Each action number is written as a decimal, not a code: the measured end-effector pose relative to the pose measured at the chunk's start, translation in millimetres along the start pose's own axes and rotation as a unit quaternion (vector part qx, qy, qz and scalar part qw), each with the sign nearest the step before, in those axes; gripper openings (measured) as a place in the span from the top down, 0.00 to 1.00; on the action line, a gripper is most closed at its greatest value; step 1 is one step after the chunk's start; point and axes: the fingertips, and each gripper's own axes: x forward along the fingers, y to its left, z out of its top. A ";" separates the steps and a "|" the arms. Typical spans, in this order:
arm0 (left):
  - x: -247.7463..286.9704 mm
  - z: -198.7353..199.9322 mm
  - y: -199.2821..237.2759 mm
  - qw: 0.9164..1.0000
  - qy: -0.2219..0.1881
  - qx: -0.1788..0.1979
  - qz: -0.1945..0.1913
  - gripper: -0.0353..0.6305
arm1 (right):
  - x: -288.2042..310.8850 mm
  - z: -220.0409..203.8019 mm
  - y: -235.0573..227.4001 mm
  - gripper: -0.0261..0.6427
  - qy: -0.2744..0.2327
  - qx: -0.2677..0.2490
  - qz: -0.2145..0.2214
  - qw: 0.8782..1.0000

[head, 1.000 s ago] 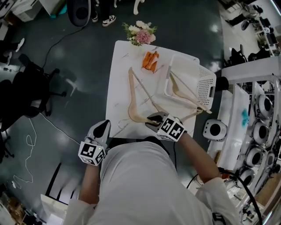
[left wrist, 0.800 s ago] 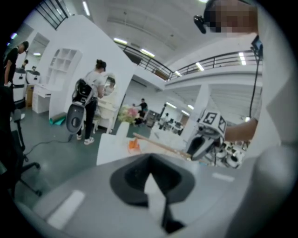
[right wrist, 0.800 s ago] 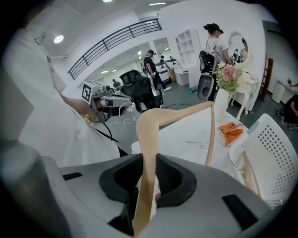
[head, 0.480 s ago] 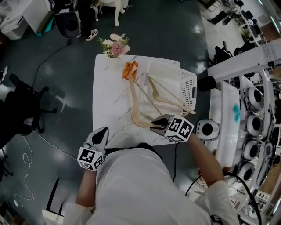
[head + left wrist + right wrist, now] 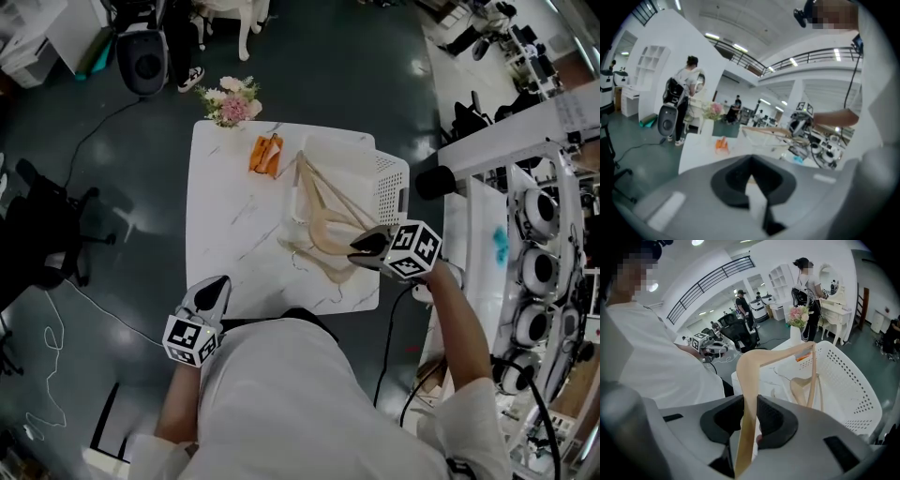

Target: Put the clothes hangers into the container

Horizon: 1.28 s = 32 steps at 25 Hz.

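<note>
As the head view has the wooden hanger above the desk and the white container's rim, my left gripper's jaws sit together, empty, while my right gripper's jaws clamp that hanger's arm.

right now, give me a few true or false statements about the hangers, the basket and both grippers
1. The right gripper is clamped on a wooden hanger. True.
2. The left gripper holds a hanger too. False: nothing stands between its jaws.
3. The white basket is empty. False: a second hanger lies in it.
4. An orange item lies on the table, outside the basket. True.
5. The flowers stand at the table's near edge, by the person. False: they are at the far edge.
</note>
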 end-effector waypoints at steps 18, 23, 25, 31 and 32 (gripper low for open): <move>16.5 -8.5 -17.9 1.000 0.019 -0.011 0.021 0.94 | 5.0 -38.2 -86.8 0.84 0.046 0.048 0.049 0.997; 17.4 -8.7 -17.1 0.999 0.023 -0.015 0.031 0.94 | 21.2 -35.9 -110.1 0.84 0.074 0.056 0.057 0.994; 16.3 -10.9 -15.6 0.999 0.025 -0.017 0.036 0.94 | 28.1 -38.6 -118.3 0.84 0.083 0.062 0.057 0.993; 11.3 -14.8 -14.7 0.998 0.026 -0.024 0.047 0.94 | 40.1 -49.8 -130.8 0.84 0.102 0.059 0.037 0.992; 10.9 -15.2 -14.8 0.998 0.025 -0.025 0.048 0.94 | 41.6 -50.7 -132.9 0.84 0.104 0.056 0.030 0.993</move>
